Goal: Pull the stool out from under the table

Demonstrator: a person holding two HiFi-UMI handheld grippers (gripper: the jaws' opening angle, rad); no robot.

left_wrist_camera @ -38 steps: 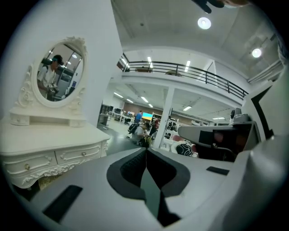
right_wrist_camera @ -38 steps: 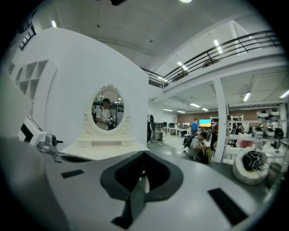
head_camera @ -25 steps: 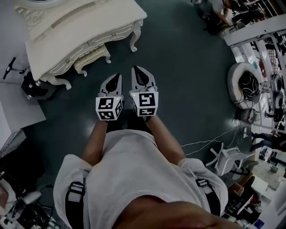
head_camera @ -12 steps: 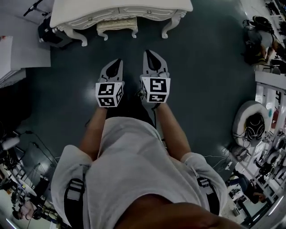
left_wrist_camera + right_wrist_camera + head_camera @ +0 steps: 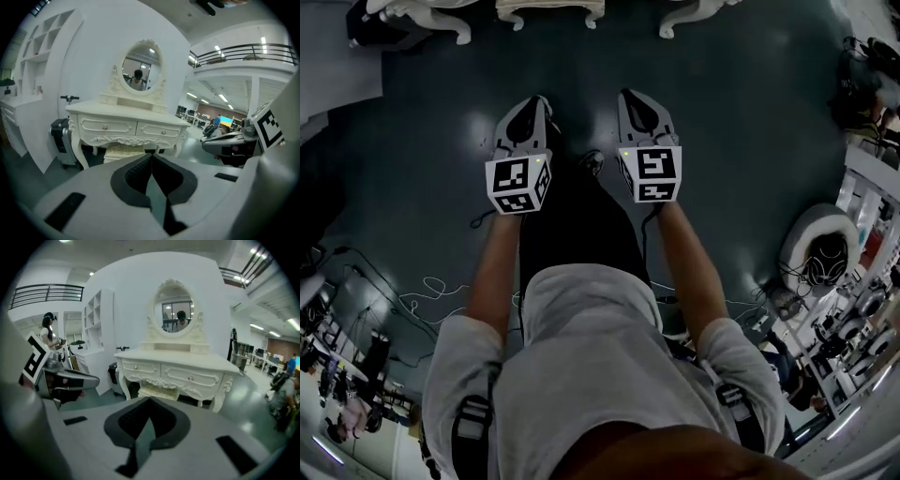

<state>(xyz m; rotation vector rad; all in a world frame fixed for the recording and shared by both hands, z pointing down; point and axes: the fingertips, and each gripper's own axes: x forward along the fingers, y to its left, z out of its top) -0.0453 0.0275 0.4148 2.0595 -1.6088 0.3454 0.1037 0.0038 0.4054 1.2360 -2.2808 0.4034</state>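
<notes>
**Tongs shut and empty, stool under the worktop**

The left tongs [image 5: 151,158] have their jaws pressed together with nothing between them. The right tongs [image 5: 149,402] are likewise closed on nothing. In the head view both are held side by side, apart from each other, out in front of the person [image 5: 591,375]. They hang above the dark floor [image 5: 741,141] and point toward the worktop [image 5: 126,115].

The stool [image 5: 124,151] sits beneath the worktop, between its carved legs, with its pale cushioned top just below the drawer fronts. Neither pair of tongs touches it, and bare floor lies between them and the stool.

An oval mirror [image 5: 140,65] stands upright on the worktop against the white wall. A black case [image 5: 60,139] stands on the floor just beside the worktop leg at the left of the left gripper view. Thin cables [image 5: 441,291] trail across the floor at the person's left.
</notes>
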